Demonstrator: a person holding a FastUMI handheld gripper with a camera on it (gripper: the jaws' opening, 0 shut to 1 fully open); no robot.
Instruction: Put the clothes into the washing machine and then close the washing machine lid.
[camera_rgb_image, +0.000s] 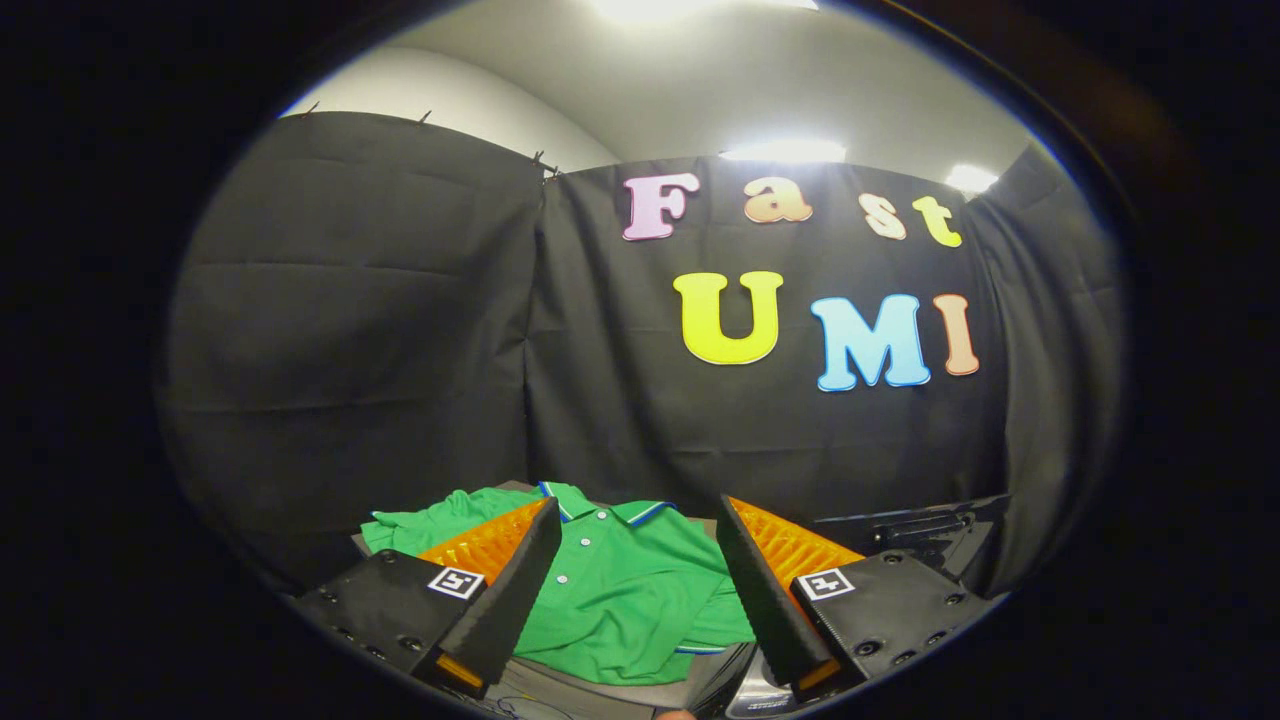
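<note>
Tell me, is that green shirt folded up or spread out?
Spread out: the green shirt lies flat, collar and button placket showing, beneath the open gripper, neither finger touching it.

A green polo shirt (625, 585) with a blue-and-white-edged collar and white buttons lay crumpled, front up, collar toward the booth wall. It sat ahead of and between the gripper (634, 512) fingers, which stood spread apart, touching nothing.

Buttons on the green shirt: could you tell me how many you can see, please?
3, in a row down the placket of the green shirt, below the collar, between the open gripper's fingers: top, middle, lowest. More may be hidden.
</note>
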